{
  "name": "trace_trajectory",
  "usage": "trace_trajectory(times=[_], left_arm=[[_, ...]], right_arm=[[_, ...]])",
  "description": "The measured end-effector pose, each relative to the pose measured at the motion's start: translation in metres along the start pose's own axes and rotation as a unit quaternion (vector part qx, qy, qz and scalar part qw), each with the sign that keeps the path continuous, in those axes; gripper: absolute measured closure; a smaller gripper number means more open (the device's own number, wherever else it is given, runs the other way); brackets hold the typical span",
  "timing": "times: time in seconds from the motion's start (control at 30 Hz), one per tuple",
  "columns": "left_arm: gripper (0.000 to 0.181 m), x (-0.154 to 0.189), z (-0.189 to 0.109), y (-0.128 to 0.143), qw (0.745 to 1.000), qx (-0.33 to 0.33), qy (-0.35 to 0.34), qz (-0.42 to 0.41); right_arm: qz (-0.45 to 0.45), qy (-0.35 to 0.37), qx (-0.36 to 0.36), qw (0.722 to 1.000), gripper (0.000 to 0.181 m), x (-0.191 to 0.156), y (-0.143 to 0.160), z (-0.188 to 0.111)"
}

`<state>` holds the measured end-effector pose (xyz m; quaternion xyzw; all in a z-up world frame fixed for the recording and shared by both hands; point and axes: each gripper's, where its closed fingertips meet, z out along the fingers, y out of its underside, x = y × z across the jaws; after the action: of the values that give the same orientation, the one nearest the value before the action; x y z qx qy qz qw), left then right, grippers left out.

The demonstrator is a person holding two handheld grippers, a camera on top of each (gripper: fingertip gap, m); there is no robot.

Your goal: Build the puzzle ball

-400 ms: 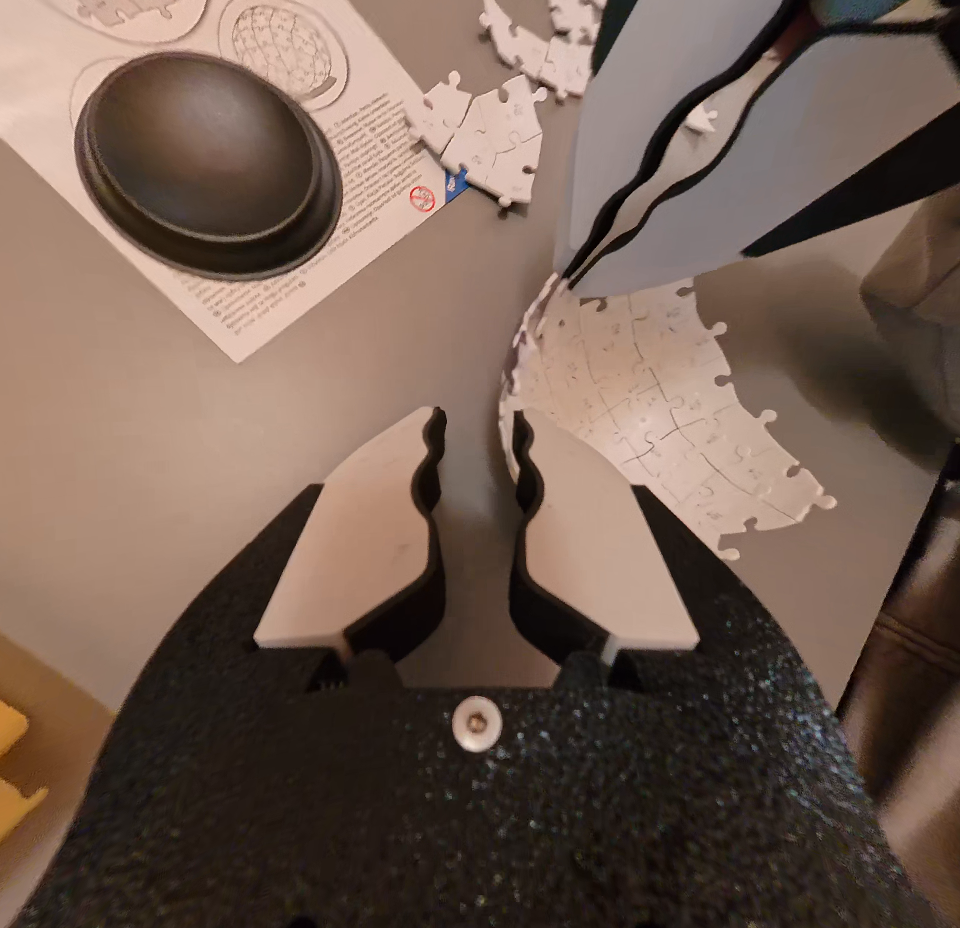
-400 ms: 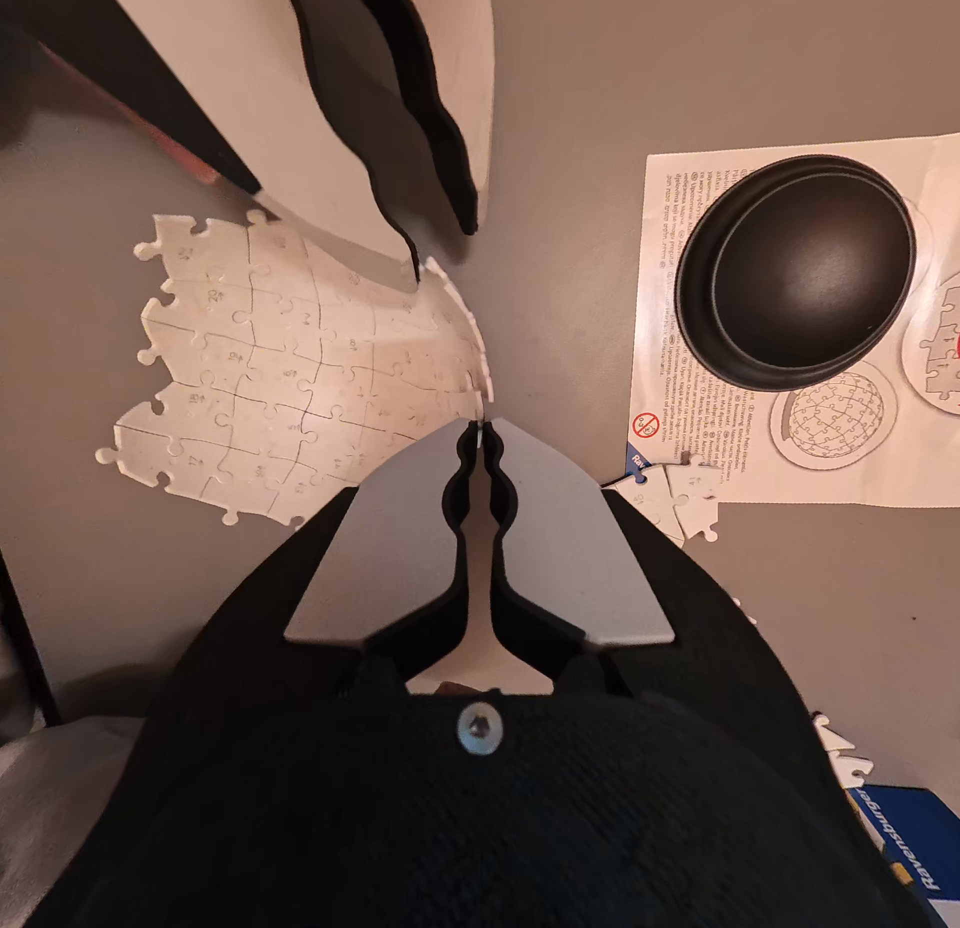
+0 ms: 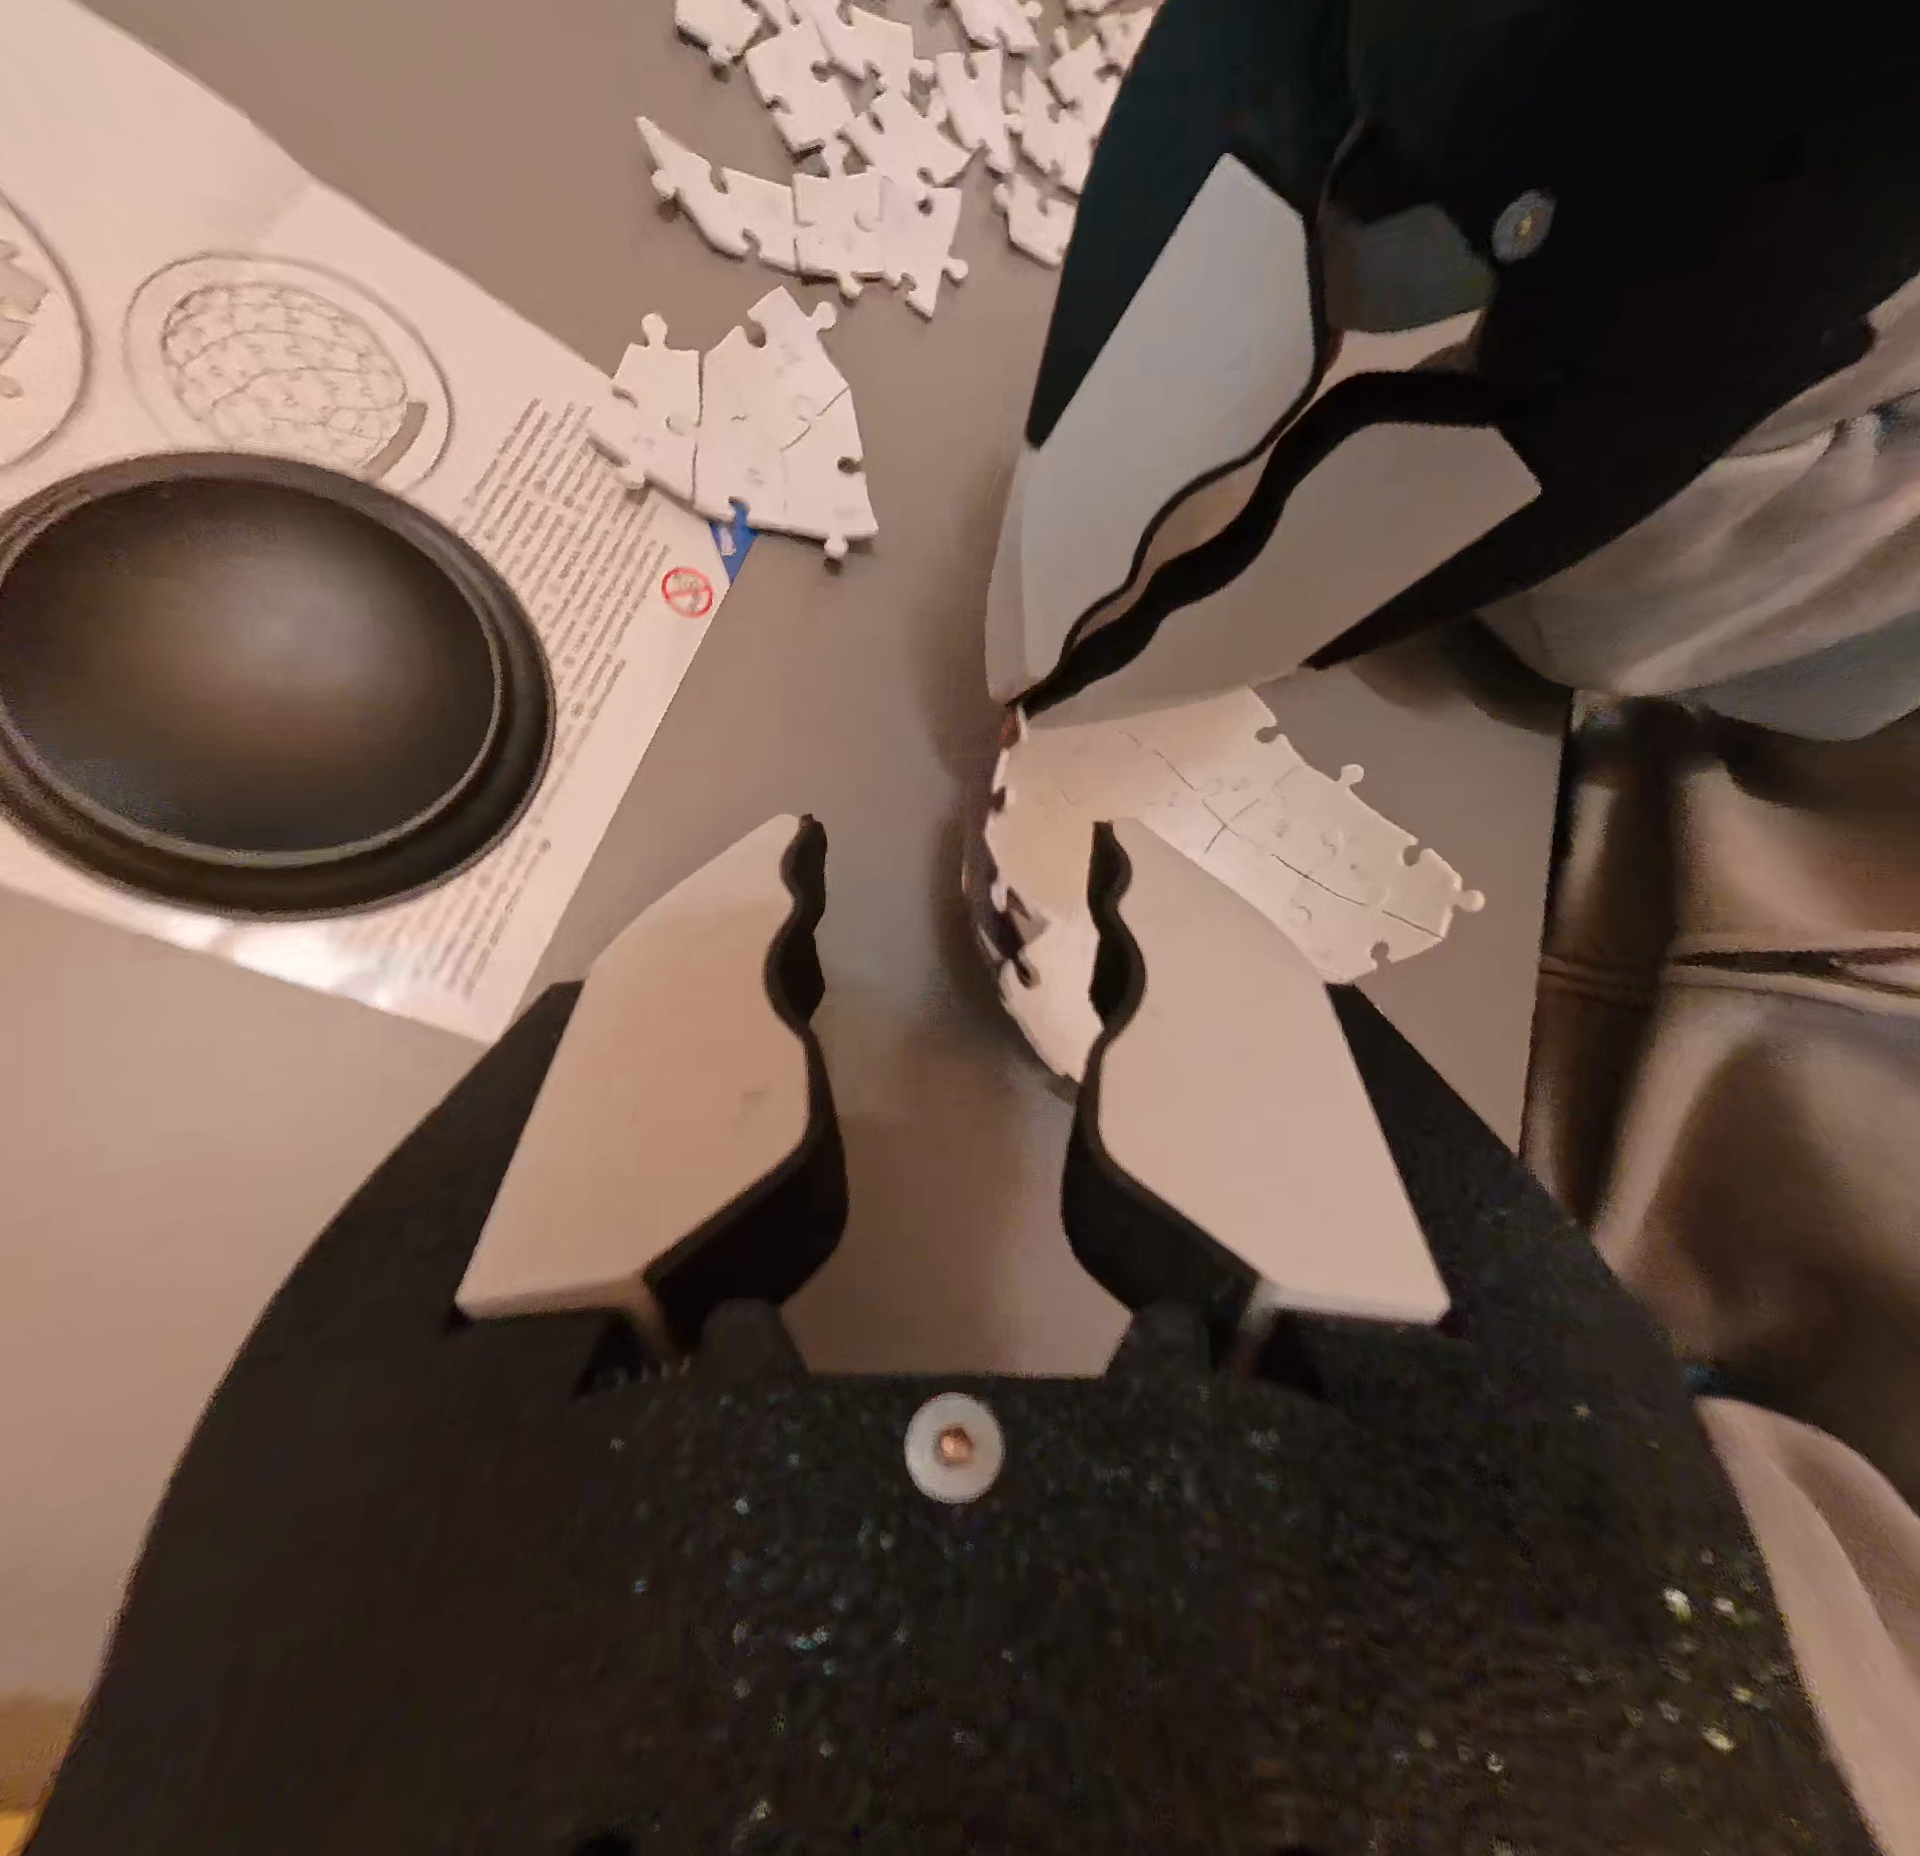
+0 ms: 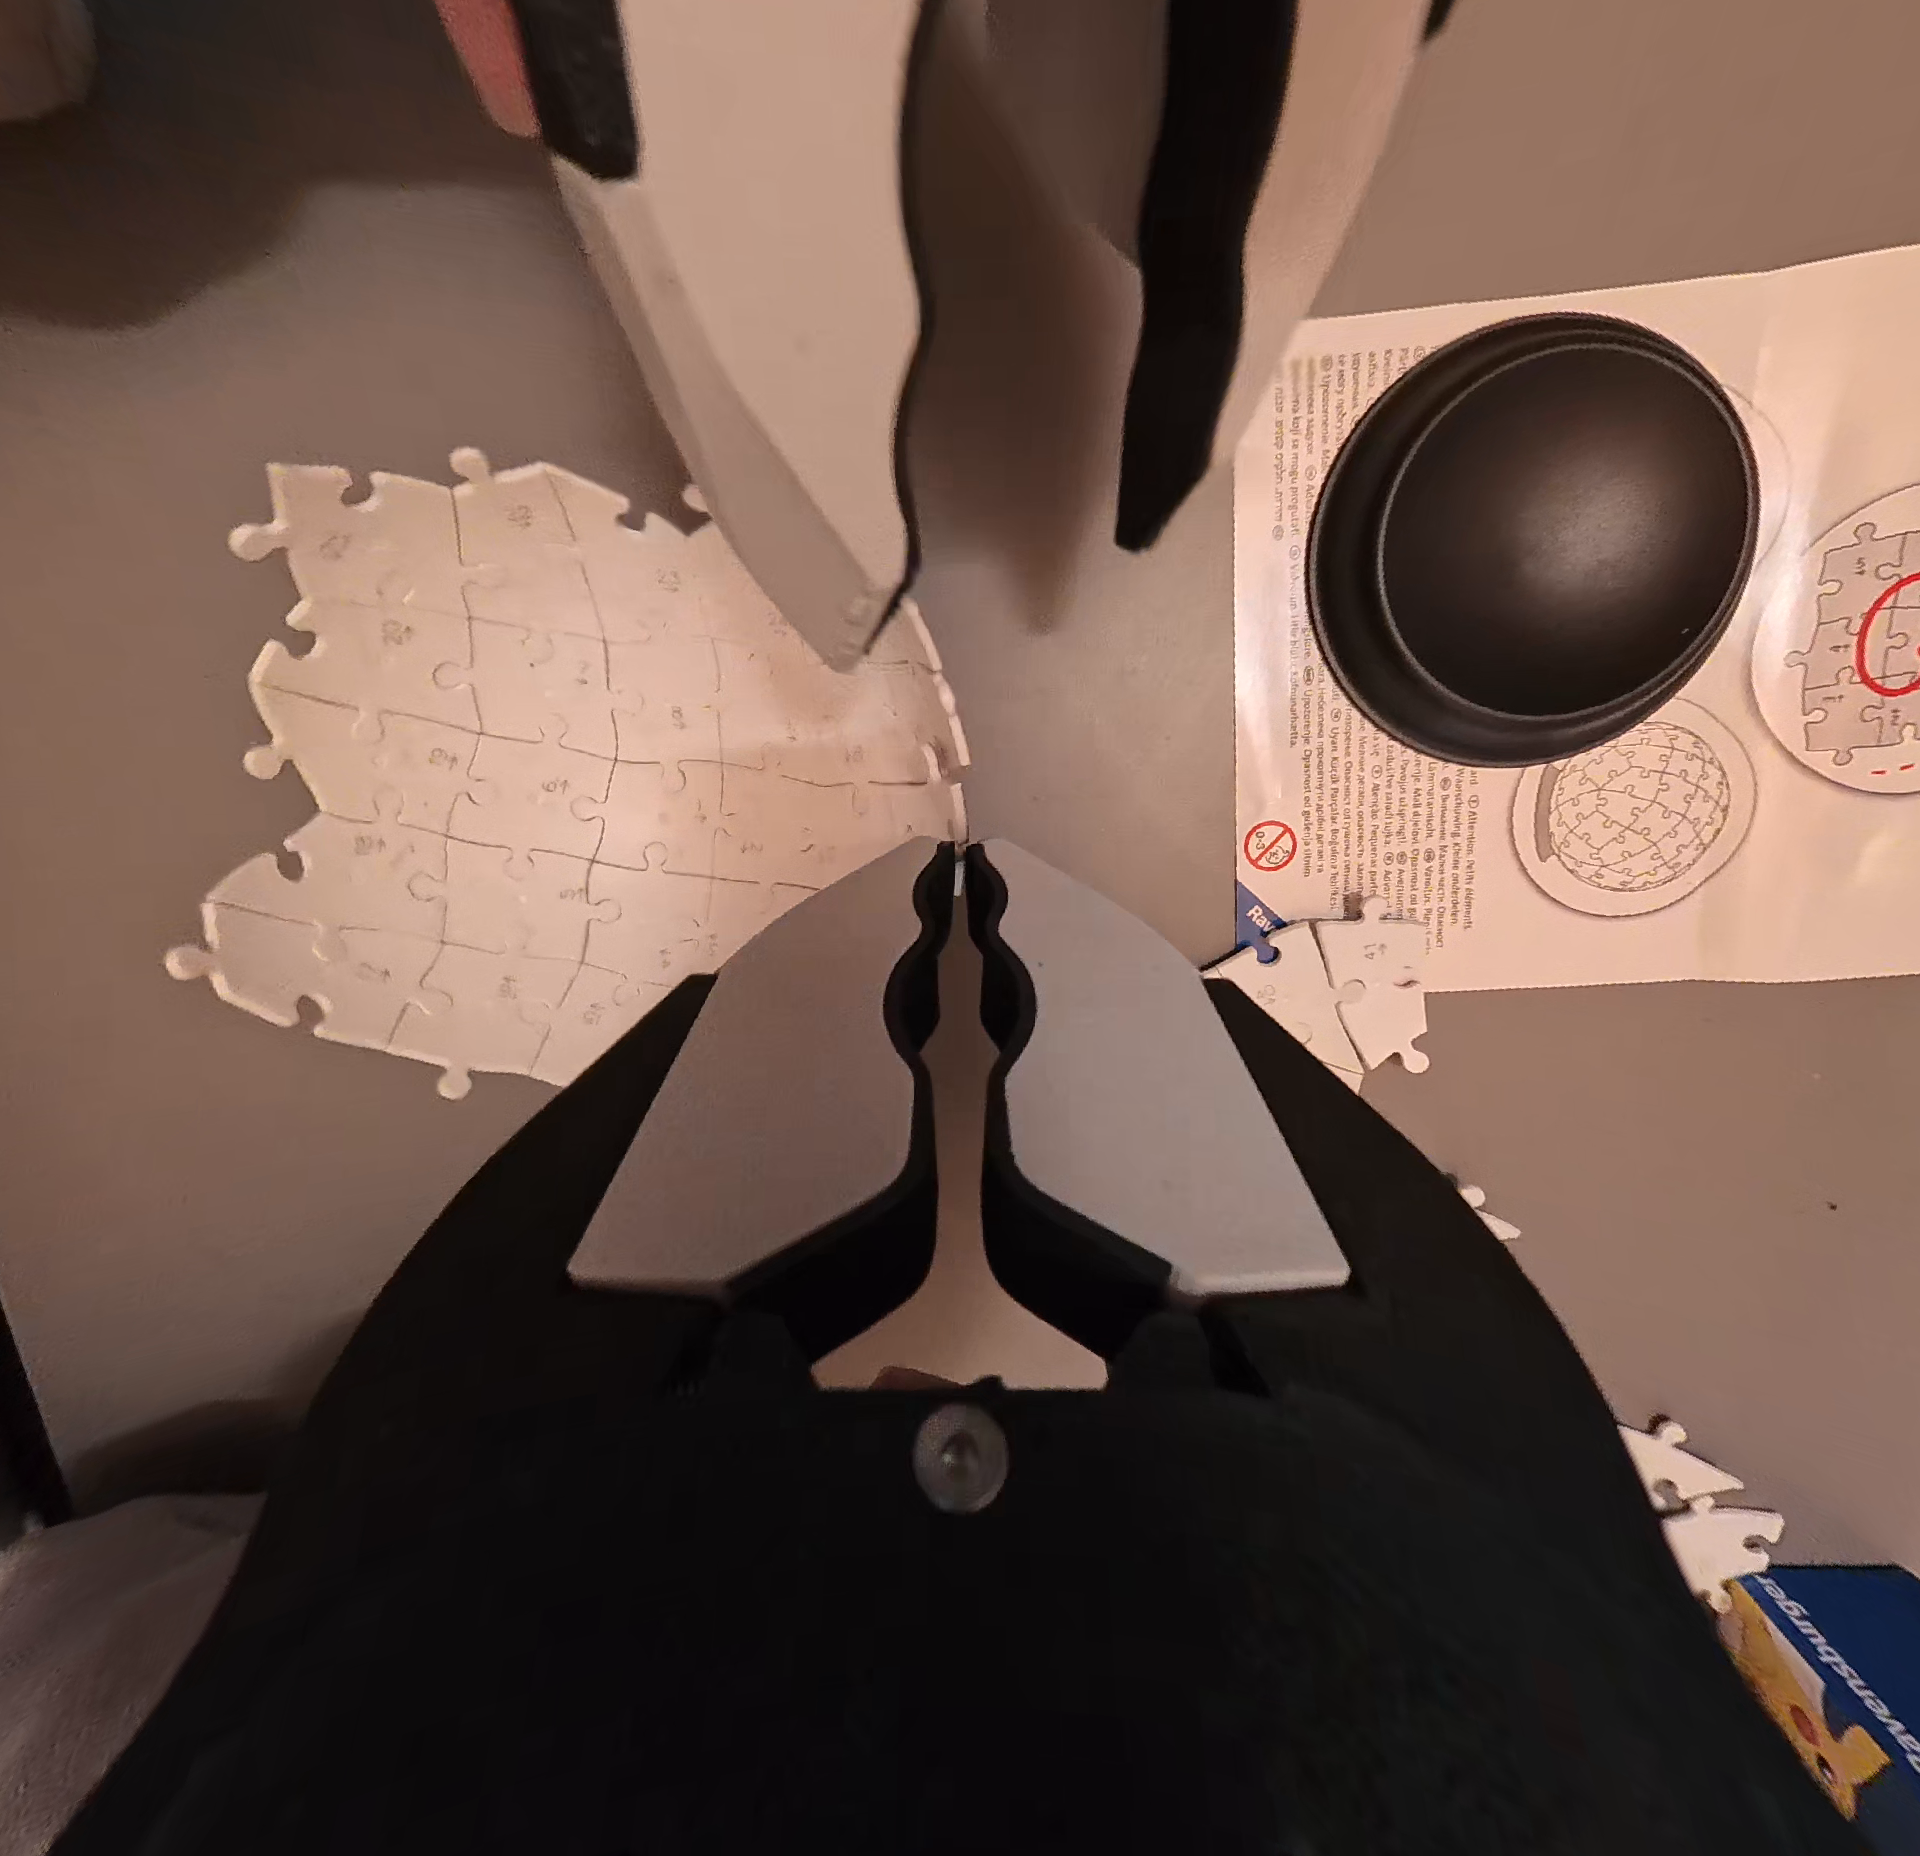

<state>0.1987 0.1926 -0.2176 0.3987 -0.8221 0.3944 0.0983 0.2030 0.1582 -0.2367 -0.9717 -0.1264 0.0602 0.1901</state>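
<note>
A curved white section of joined puzzle pieces (image 4: 582, 767) lies on the grey table; it also shows in the left wrist view (image 3: 1247, 819). My right gripper (image 4: 956, 856) is shut on its raised rim, seen in the left wrist view (image 3: 1013, 707) too. My left gripper (image 3: 956, 835) is open and holds nothing; its fingers straddle the same rim, one over the section's inside and one outside. From the right wrist view the left gripper (image 4: 997, 580) comes in from the top.
A black dome stand (image 3: 249, 684) (image 4: 1538, 549) sits on a printed instruction sheet (image 3: 582, 518) (image 4: 1662, 902). A small joined cluster (image 3: 758, 435) lies at the sheet's corner. Several loose pieces (image 3: 914, 71) lie farther back. A blue and yellow box (image 4: 1829, 1681) is near the right gripper. The left gripper's tips are roughly 5 cm from the right gripper's.
My left gripper has opened wider and pulled back a little. My right gripper stays shut on the section's rim.
</note>
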Motion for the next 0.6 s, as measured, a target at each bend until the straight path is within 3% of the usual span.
trace_trajectory(times=[0.1, 0.23, 0.6], left_arm=[[0.138, 0.007, 0.004, -0.007, 0.998, -0.006, 0.046, 0.037], [0.144, 0.004, 0.008, -0.014, 0.998, 0.009, 0.058, 0.031], [0.158, -0.007, 0.02, 0.001, 0.999, -0.039, 0.001, 0.035]], right_arm=[[0.007, 0.005, 0.011, 1.0, 0.179, 0.002, 0.0, -0.001], [0.013, 0.007, 0.028, 1.0, 0.179, 0.003, -0.002, 0.002], [0.001, 0.014, 0.023, 1.0, 0.179, 0.006, -0.005, 0.007]])
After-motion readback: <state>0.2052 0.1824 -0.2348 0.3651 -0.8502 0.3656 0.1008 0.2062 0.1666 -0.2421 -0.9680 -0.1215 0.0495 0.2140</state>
